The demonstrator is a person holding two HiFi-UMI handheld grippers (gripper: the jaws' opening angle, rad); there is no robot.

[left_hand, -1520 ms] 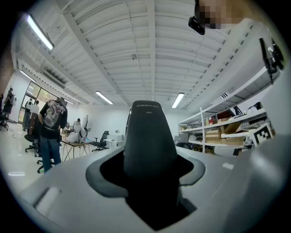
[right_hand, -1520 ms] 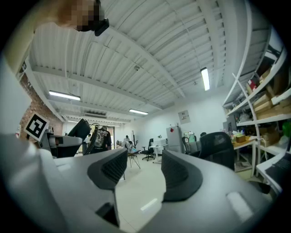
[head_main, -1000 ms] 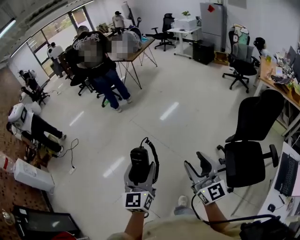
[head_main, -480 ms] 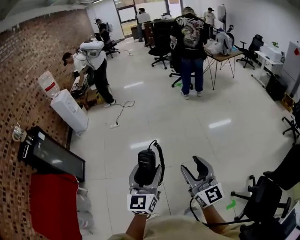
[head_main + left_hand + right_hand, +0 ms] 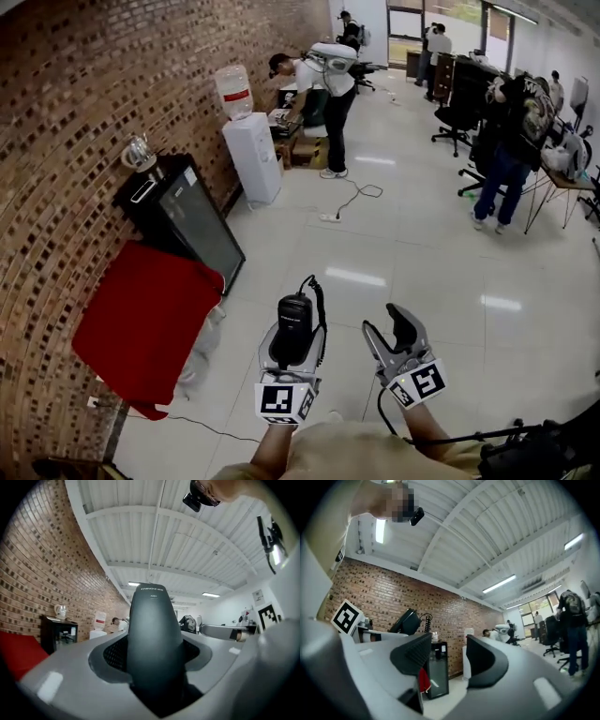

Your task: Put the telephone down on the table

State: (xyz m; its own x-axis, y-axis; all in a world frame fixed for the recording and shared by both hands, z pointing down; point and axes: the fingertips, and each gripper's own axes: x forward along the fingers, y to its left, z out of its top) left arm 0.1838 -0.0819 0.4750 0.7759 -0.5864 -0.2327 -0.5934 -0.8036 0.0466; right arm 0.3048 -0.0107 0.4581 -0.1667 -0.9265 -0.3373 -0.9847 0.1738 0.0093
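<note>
A black telephone handset [image 5: 293, 334] with a coiled cord [image 5: 319, 302] stands upright between the jaws of my left gripper [image 5: 292, 319], which is shut on it. In the left gripper view the handset [image 5: 154, 630] fills the middle, clamped by the grey jaws. My right gripper [image 5: 389, 326] hangs beside it on the right, open with nothing between its fingers [image 5: 485, 660]. The right gripper view also catches the handset [image 5: 408, 620] off to its left. Both grippers are over the white tiled floor, pointing slightly upward.
A red-covered surface [image 5: 141, 319] lies at the left against the brick wall [image 5: 66, 141]. Behind it stand a black glass-door cabinet [image 5: 183, 220] with a kettle [image 5: 138, 152] and a water dispenser [image 5: 251, 150]. A bent-over person [image 5: 319, 80] and others are farther back; a cable [image 5: 352, 202] lies on the floor.
The whole view has swung left, from office chairs and desks to the brick wall and red surface. Both grippers swung along together, the left still shut on the handset.
</note>
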